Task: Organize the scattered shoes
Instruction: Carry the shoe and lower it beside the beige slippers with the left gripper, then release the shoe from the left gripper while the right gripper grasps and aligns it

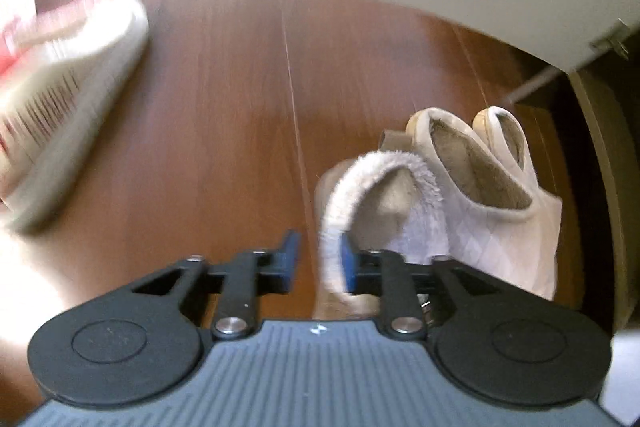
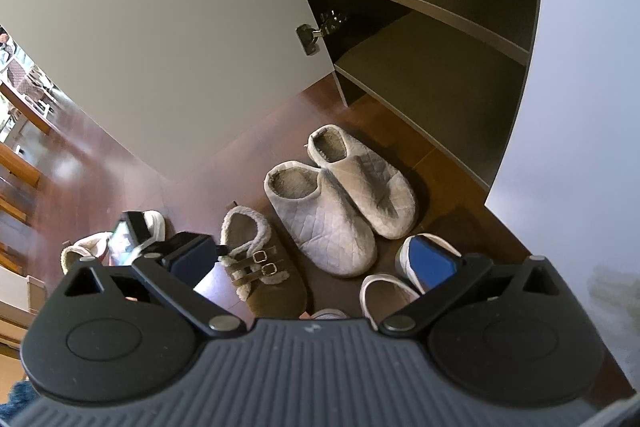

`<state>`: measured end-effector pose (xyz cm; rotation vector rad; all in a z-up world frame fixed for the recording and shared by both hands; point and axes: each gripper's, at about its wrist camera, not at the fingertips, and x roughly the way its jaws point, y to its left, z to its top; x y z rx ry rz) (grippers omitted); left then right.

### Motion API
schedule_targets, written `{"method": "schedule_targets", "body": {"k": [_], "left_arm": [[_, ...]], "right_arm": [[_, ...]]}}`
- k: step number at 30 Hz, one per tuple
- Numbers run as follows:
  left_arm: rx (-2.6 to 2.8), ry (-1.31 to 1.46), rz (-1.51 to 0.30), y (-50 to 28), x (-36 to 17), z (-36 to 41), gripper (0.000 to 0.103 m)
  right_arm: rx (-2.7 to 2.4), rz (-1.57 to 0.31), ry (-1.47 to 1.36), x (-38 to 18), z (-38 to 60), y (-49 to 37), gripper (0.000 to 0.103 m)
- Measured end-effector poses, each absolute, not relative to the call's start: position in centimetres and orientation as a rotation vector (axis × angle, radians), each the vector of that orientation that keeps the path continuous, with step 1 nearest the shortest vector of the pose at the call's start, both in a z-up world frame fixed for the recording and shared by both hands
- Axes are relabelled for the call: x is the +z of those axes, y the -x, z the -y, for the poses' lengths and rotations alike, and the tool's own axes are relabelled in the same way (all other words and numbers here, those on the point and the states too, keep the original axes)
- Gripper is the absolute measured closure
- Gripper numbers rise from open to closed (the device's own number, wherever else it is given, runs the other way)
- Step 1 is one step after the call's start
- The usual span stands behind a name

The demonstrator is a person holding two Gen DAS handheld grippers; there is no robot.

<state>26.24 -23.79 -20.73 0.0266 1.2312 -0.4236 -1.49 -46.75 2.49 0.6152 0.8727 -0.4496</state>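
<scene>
In the left wrist view my left gripper (image 1: 320, 259) hangs over the wood floor with its blue pads apart. The fleece rim of a brown fleece-lined clog (image 1: 380, 167) lies against the right pad, and the left pad touches nothing. Just behind the clog stand two grey quilted slippers (image 1: 492, 195). A blurred white and red sneaker (image 1: 68, 87) lies at the left. In the right wrist view my right gripper (image 2: 312, 263) is wide open and empty above a buckled brown clog (image 2: 260, 267), the quilted slippers (image 2: 328, 227) and white shoes (image 2: 384, 295).
An open shoe cabinet with bare shelves (image 2: 424, 79) stands behind the shoes, its white door (image 2: 160, 27) swung out to the left. Another fleece-lined shoe (image 2: 84, 251) and a dark object sit partly hidden behind my right gripper's left finger. A pale wall (image 2: 580, 107) borders the right.
</scene>
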Motion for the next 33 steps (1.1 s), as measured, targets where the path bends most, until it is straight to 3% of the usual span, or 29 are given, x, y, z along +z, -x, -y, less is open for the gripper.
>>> {"method": "schedule_targets", "body": {"k": [2,7,10,14,22,24,26,33], "left_arm": [[-0.461,-0.104,-1.177,-25.5,-18.9,22.6,0.044],[-0.53,-0.256,-1.157,-23.1,-13.2,16.7,0.043],[-0.535,-0.296,-1.164,-21.9,-11.0,15.1,0.042],[-0.57,-0.312,-1.164,-19.6,-7.9,12.3,0.032],[-0.571,-0.295,-1.224,-20.2,-9.3,11.5,0.032],[-0.572,-0.294,-1.23,-20.3,-10.0,11.5,0.032],[-0.574,-0.304,-1.228,-20.2,-10.4,11.5,0.032],[-0.585,-0.355,-1.265,-19.1,-12.1,11.9,0.032]], "right_arm": [[-0.444,-0.878,-0.583,1.9,46.3,1.2,0.001],[-0.232,-0.902,-0.401,-2.7,43.3,-1.6,0.001],[-0.103,-0.99,-0.317,-8.8,41.0,-4.7,0.001],[-0.019,-1.085,-0.252,-17.4,37.3,-9.6,0.001],[-0.097,-1.128,-0.092,-25.2,32.2,-15.8,0.0],[-0.1,-1.153,0.0,-26.6,32.3,-16.5,0.013],[-0.056,-1.138,0.02,-26.6,32.9,-16.5,0.017],[-0.05,-1.086,0.028,-26.5,35.2,-17.0,0.02]]}}
